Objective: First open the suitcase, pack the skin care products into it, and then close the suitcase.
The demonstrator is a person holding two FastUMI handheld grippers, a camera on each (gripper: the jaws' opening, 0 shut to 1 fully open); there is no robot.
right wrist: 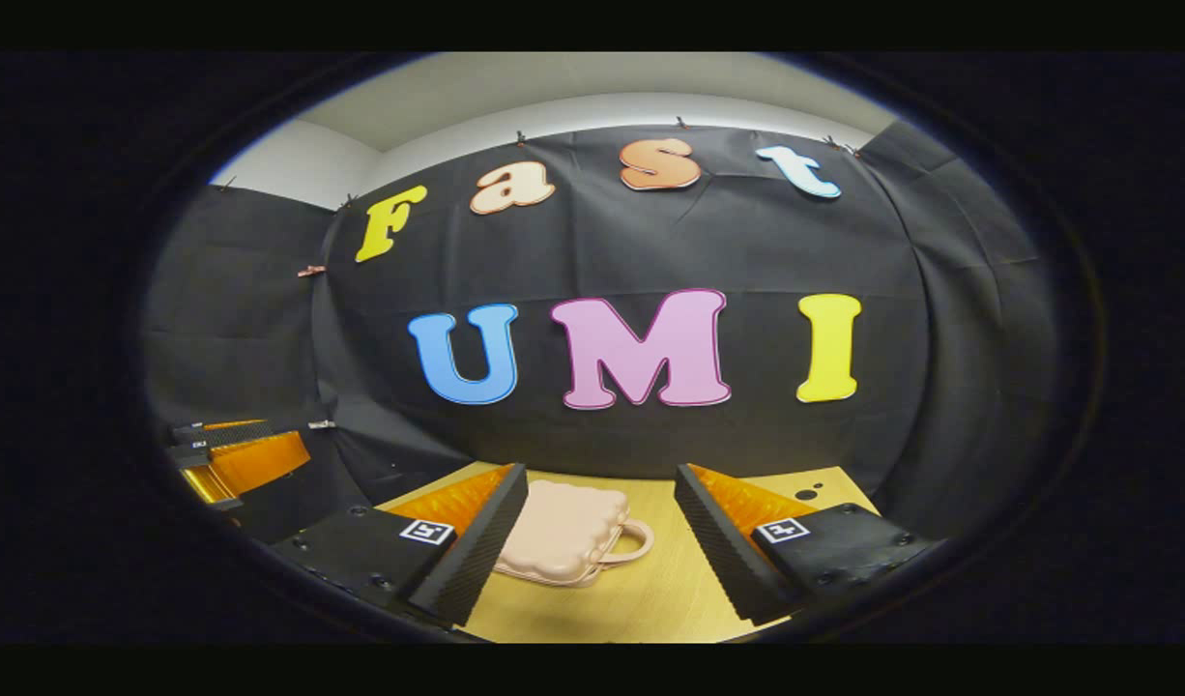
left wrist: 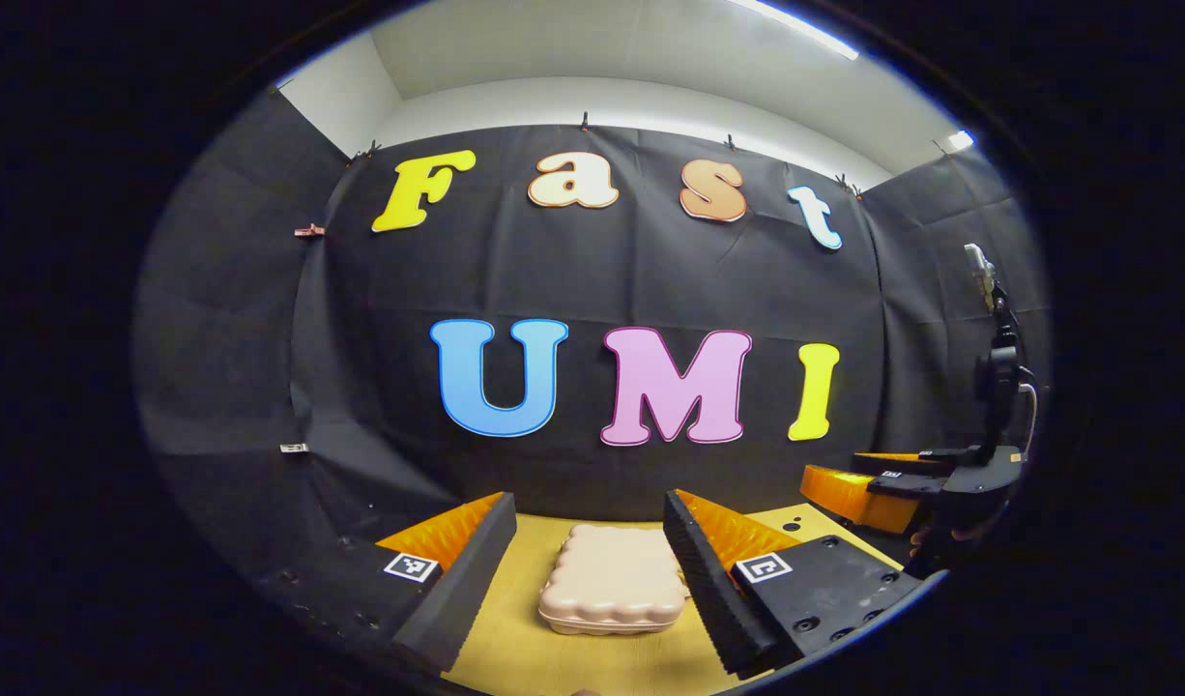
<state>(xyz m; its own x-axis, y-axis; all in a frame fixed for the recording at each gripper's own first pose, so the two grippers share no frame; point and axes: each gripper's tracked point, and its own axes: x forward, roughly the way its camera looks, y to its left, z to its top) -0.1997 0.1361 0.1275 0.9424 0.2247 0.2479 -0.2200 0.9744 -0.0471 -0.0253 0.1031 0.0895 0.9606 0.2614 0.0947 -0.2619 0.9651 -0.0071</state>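
Lying shut at lower centre of the wooden table (left wrist: 515,657): pink suitcase (left wrist: 612,580). Left gripper (left wrist: 592,570) and right gripper (right wrist: 602,551) fingers spread, apparently touching nothing.

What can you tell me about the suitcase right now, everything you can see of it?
The suitcase is small, pale pink, a hard-looking shell with scalloped, wavy edges. It lies flat on the yellow wooden table, lid closed. The right gripper view shows a looped handle on one side. Nothing touches it: both grippers hover short of it, jaws open.
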